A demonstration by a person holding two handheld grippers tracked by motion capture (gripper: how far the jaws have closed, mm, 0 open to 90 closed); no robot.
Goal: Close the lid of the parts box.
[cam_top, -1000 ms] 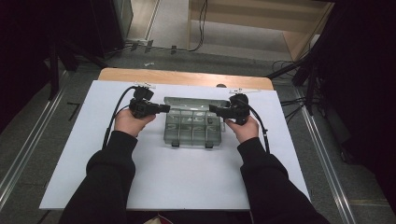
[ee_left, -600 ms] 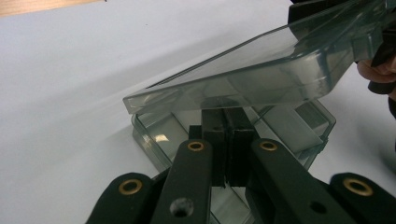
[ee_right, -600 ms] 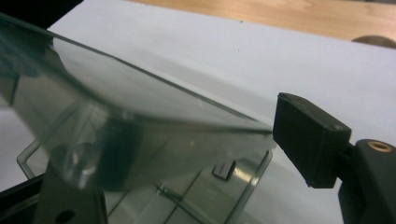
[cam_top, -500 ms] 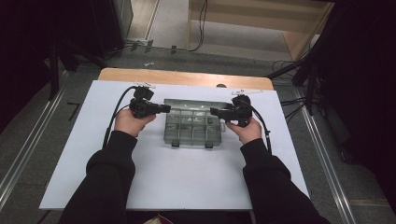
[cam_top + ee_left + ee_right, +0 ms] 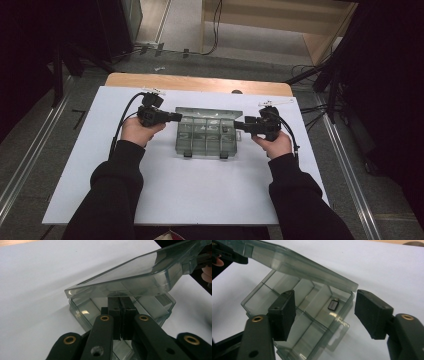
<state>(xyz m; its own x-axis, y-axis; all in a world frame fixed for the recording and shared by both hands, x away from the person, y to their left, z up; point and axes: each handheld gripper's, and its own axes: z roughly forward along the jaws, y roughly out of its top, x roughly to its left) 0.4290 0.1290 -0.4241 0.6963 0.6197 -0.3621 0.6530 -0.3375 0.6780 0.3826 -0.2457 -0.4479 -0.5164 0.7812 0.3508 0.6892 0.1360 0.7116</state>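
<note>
While the box stays where it was a second ago, little else is changed:
Change, right gripper: the right gripper (image 5: pixel 237 125) is seen drawn slightly outward from the right end of the box compared with a second earlier; its jaws have just been closing a little, with only the corner of the box between them and no pad touching it.
Change, left gripper: the left gripper (image 5: pixel 178 118) is kept in the same spot at the left end.
Box: the clear compartment box (image 5: pixel 207 140) is set near the middle of the white sheet (image 5: pixel 200 200), its lid (image 5: pixel 130 277) raised at a slant over the base.
Contents: a small dark part (image 5: pixel 333 305) is seen lying in one compartment.
Left jaws: pressed together, tips tucked under the lid's edge.
Right jaws: held well apart.
Open room: bare sheet is left on every side of the box, widest toward the person.
Edges: the wooden table edge (image 5: pixel 200 82) is seen beyond the sheet.
Pose: both forearms are brought in from below, grippers levelled inward at each other.
</note>
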